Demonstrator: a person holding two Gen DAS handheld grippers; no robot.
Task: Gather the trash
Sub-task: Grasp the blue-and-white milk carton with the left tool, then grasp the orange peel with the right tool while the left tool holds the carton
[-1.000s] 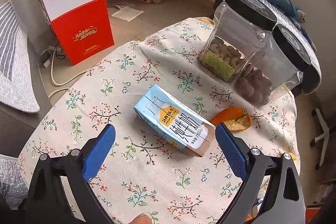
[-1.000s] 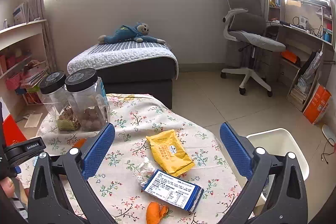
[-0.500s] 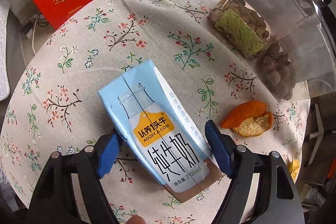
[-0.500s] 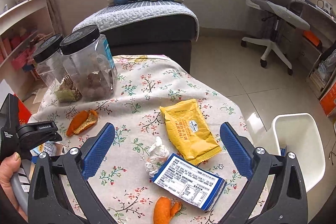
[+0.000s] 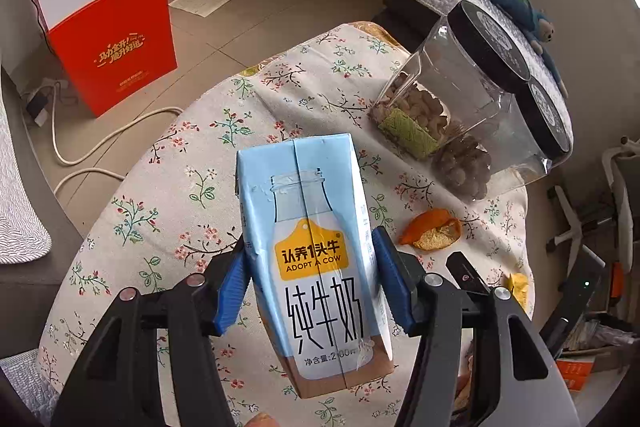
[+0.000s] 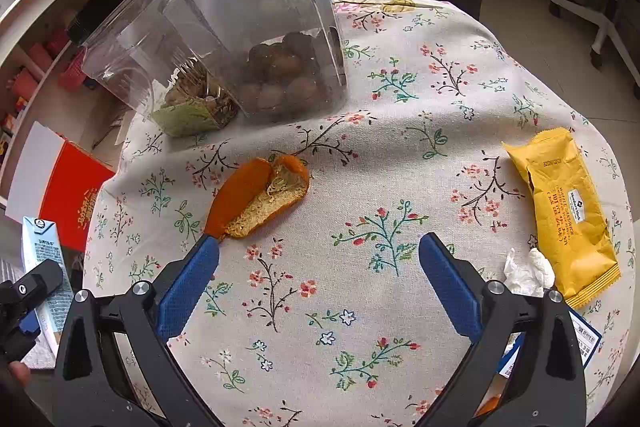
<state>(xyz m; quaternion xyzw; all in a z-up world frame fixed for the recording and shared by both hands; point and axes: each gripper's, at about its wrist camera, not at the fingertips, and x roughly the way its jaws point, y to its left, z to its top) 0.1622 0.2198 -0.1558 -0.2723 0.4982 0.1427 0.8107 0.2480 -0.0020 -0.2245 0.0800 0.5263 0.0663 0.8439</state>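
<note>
Above floral tablecloth, closing left gripper fingers clamp milk carton; right gripper gapes empty.

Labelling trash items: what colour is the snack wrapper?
Yellow, with small dark print: the snack wrapper shows best in the right wrist view.

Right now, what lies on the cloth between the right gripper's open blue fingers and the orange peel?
Nothing: in the right wrist view, only bare floral tablecloth separates the open right gripper from the curled orange peel, which sits just past its left fingertip.

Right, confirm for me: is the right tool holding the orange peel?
No, the right tool is open over bare tablecloth; the orange peel lies beyond its fingertips.
</note>
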